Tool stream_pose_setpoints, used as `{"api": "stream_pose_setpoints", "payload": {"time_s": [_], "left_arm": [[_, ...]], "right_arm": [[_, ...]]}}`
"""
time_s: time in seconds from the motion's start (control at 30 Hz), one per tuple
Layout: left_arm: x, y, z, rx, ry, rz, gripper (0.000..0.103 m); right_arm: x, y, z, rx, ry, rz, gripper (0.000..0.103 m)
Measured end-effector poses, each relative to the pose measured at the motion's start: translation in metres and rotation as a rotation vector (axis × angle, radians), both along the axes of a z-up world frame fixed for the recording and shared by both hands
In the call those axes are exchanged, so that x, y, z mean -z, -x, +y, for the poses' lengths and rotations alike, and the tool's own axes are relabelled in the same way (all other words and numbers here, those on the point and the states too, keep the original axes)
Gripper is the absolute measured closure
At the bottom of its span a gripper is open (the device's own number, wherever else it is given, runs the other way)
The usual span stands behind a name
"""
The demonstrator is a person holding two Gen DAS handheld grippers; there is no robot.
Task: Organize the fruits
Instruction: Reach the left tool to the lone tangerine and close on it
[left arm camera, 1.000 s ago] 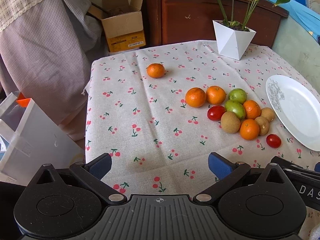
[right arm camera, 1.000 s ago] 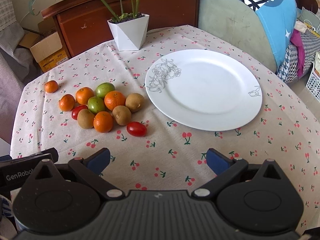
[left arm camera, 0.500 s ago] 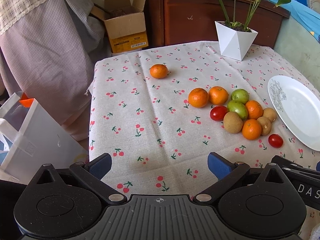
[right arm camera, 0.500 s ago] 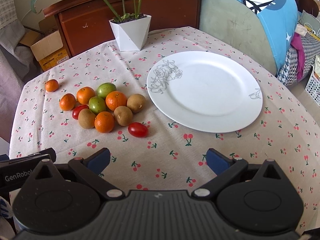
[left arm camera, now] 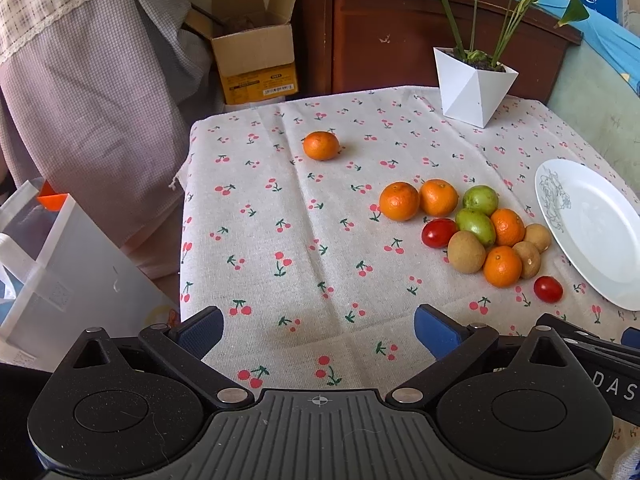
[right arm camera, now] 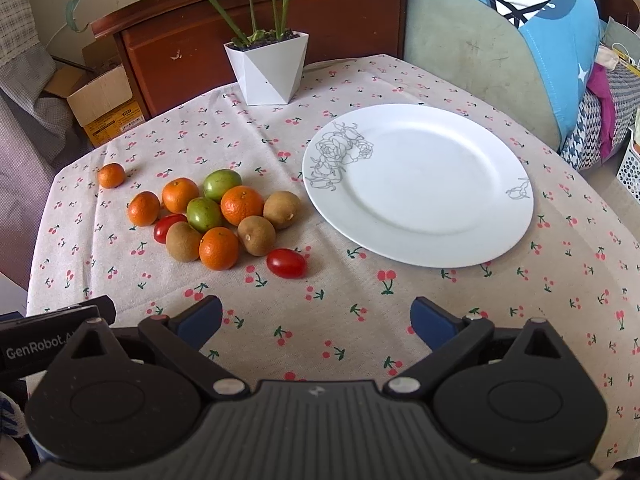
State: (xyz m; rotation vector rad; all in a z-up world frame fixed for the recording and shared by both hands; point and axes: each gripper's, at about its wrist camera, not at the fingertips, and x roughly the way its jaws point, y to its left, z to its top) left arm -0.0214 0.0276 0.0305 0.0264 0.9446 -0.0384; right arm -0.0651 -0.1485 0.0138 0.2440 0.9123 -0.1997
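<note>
While we hold both tools low over the near edge of the table, the left gripper (left arm camera: 319,328) has its blue pads (left arm camera: 200,330) spread wide with nothing but cherry-print tablecloth (left arm camera: 280,220) between them. Same deal on our other side: the right gripper (right arm camera: 316,320) is spread apart too, holding nothing.

Just ahead of the right one sits a loose cherry tomato (right arm camera: 286,263), a little apart from the main fruit cluster (right arm camera: 218,216). That pile is packed tight, fruits touching each other: oranges, two green fruits, three brown kiwis and a second tomato tucked in on its left side. One small orange (left arm camera: 321,145) sits well apart from the rest, toward the far left corner of the cloth.

Right of the pile is a big white plate (right arm camera: 420,184) with a grey flower sketch on its rim, nothing on it. Behind everything, a white angular planter (right arm camera: 267,68) stands at the far edge.
</note>
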Motion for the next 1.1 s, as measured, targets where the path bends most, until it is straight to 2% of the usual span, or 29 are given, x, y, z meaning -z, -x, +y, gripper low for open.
{"api": "stream_pose_setpoints", "payload": {"time_s": [0.1,0.27,0.37,0.67,0.73,1.0,1.1], "left_arm": [[-0.006,-0.005,0.007,-0.012,0.04,-0.022,0.002],[-0.015,-0.027,0.022,-0.063,0.034,-0.059,0.002],[-0.017,-0.043,0.03,-0.081,0.062,-0.079,0.002],[-0.009,-0.085,0.023,-0.025,0.08,-0.124,0.004],[-0.006,-0.093,0.02,-0.02,0.064,-0.134,0.005],[0.006,-0.118,0.014,0.003,0.051,-0.162,0.016],[0.012,-0.126,0.013,-0.001,0.04,-0.157,0.018]], "right_arm": [[-0.003,0.0,-0.001,-0.009,-0.035,-0.024,0.005],[-0.006,0.002,-0.004,-0.005,-0.089,-0.061,0.01],[-0.006,0.002,-0.006,0.002,-0.114,-0.067,0.013],[0.0,0.004,-0.009,0.006,-0.192,-0.075,0.022],[0.001,0.004,-0.009,0.009,-0.192,-0.073,0.024],[0.004,0.003,-0.016,0.038,-0.227,-0.064,0.024],[0.006,0.003,-0.017,0.041,-0.229,-0.059,0.024]]}}
